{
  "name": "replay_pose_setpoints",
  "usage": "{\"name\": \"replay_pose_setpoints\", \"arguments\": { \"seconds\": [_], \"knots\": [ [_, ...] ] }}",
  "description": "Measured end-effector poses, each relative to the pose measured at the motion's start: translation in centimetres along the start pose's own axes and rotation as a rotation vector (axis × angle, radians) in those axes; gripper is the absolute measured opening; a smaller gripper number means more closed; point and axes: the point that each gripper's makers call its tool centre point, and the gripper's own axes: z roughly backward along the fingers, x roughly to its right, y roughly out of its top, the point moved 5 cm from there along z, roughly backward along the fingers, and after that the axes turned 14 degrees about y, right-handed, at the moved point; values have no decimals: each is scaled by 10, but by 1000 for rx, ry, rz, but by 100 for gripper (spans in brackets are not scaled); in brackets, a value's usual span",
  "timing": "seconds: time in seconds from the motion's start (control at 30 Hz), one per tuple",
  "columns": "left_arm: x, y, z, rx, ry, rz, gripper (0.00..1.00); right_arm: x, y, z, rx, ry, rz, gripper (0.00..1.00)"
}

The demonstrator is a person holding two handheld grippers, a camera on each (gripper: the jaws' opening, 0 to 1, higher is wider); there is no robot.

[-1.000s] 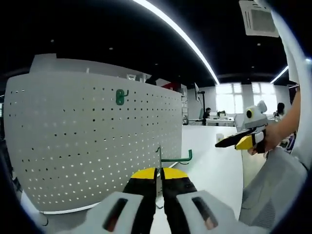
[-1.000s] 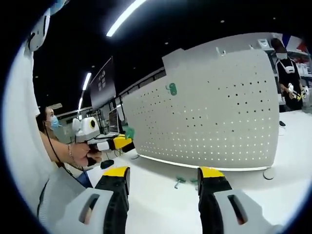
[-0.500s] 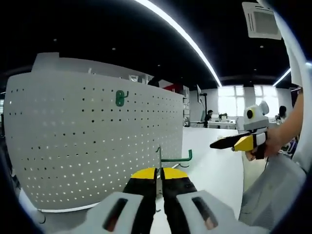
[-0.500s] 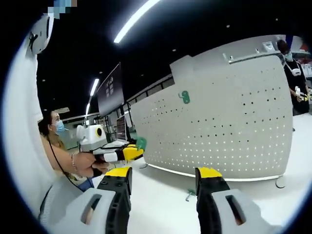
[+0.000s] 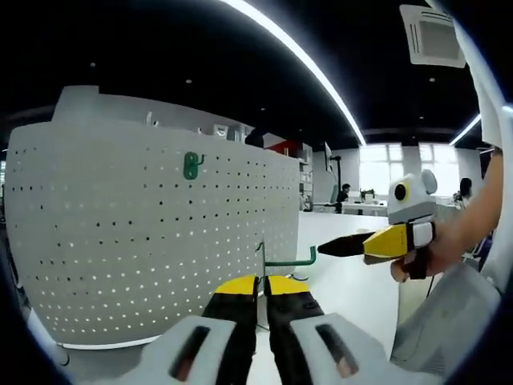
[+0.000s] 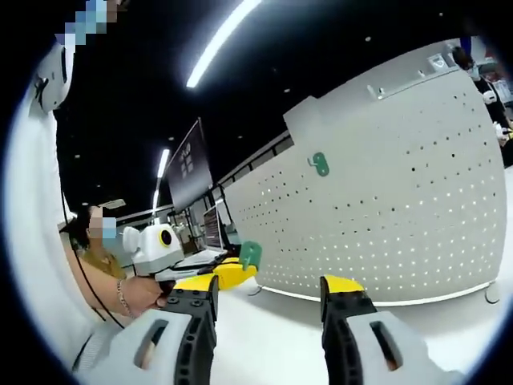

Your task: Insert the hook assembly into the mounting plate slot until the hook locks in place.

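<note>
While the left hand-held gripper [image 5: 261, 290] is pinching the green hook [image 5: 282, 261], the white pegboard [image 5: 152, 241] is standing upright w/ its foot on the bench [image 5: 353, 281].

Left jaws are sitting nearly shut on the hook's wire stem; its green arm is sticking out to the right, apart from the board. Another green hook [image 5: 191, 165] is hanging in the board's holes, upper middle; in the right gripper view it's showing too [image 6: 320, 164]. The right hand-held gripper [image 6: 268, 290] is standing wide open w/ nothing between its jaws, pegboard [image 6: 385, 216] beyond it. In the left gripper view it's pointing in from the right [image 5: 337, 247], near the held hook, not touching; a hand [image 5: 417, 257] is holding it.
</note>
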Motion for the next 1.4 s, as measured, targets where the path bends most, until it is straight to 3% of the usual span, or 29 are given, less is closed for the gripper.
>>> {"name": "replay_pose_setpoints", "arguments": {
  "seconds": [0.4,0.67,1.07,1.4],
  "knots": [
    [8,2,-2,1,3,-6,3,-4,8,-27,39,17,12,33],
    [9,4,-2,7,14,-9,3,-4,6,-38,49,5,-34,24],
    [13,8,-3,17,16,-4,3,-4,3,-48,38,8,-44,8],
    [14,6,-3,9,15,-16,3,-4,-2,-53,43,2,-65,2]
  ]
}}
